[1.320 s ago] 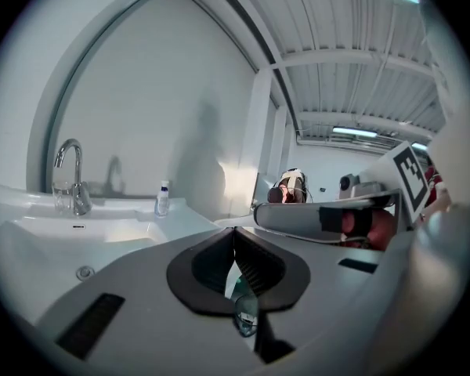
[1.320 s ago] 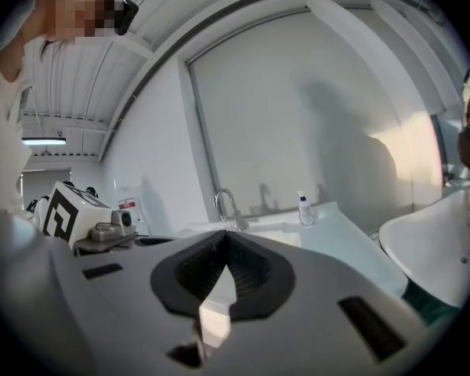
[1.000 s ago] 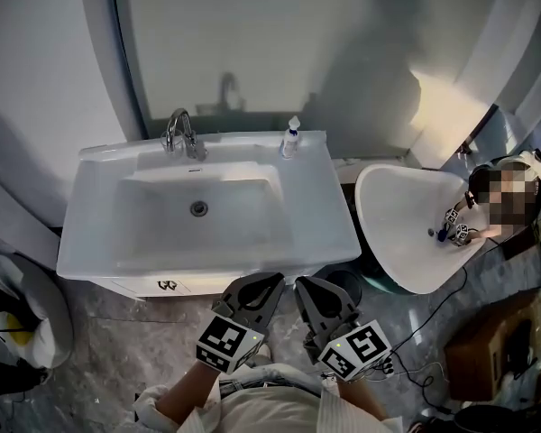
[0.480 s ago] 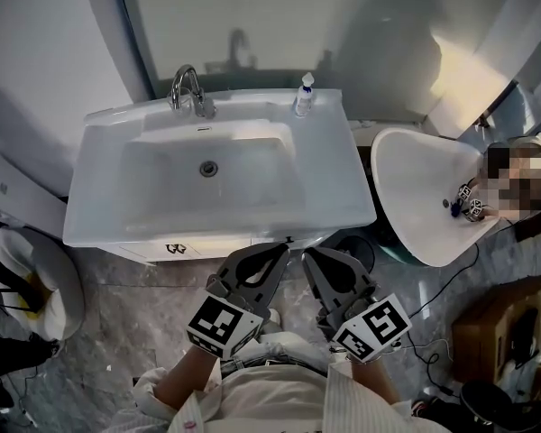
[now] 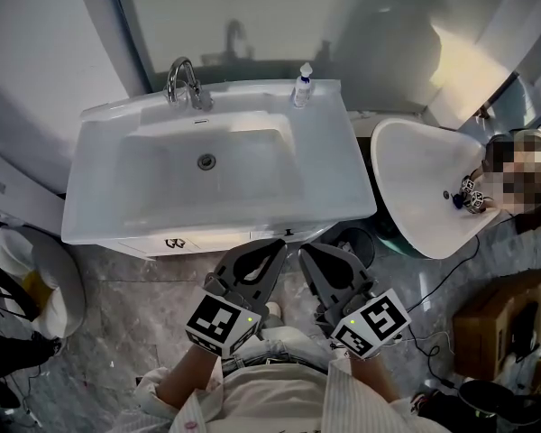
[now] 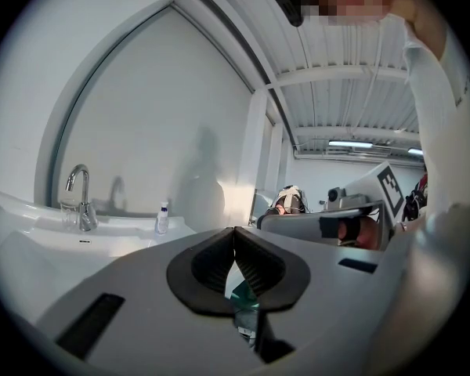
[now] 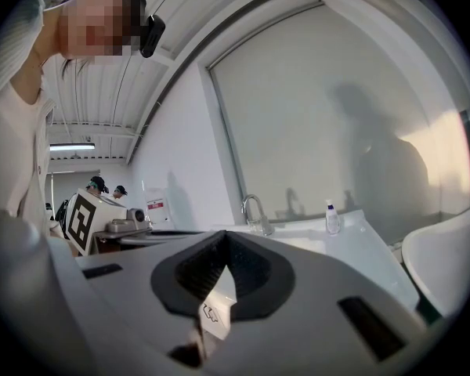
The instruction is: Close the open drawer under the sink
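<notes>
- Just beneath the front rim of the sink (image 5: 252, 180), the drawer (image 5: 218, 240) shows as a narrow white strip with a small black mark, jutting barely past the rim.
- The left gripper (image 5: 272, 247) and right gripper (image 5: 308, 253) hang side by side close before that strip. Contact cannot be made out. Each has its jaws pressed together at the tips, with nothing between.
- A faucet (image 5: 184, 83) and a small bottle (image 5: 301, 83) stand on the sink's back ledge.
- A second white basin (image 5: 424, 197) sits just right of the sink, above the marbled floor (image 5: 117, 323).
</notes>
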The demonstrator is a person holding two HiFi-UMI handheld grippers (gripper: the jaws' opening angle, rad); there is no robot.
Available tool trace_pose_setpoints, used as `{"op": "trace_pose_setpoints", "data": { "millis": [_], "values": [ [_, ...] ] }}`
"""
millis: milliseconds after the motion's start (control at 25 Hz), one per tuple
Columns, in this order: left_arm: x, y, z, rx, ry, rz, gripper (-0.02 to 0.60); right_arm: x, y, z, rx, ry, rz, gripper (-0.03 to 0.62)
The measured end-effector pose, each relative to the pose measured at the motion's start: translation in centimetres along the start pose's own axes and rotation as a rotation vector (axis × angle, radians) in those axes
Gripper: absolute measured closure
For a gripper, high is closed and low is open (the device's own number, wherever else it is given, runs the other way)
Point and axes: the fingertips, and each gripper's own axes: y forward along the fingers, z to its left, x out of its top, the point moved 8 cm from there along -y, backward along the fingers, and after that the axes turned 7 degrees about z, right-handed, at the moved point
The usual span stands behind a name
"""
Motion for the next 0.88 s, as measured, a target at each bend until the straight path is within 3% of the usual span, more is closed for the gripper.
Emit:
{"op": "trace_pose_setpoints", "data": {
  "millis": [880],
  "values": [
    [-0.56, 0.70, -0.24, -0.011, -0.010, 0.016, 0.566, -0.72, -0.17, -0.47, 0.009, 0.016, 0.018, 0.585]
  ]
}}
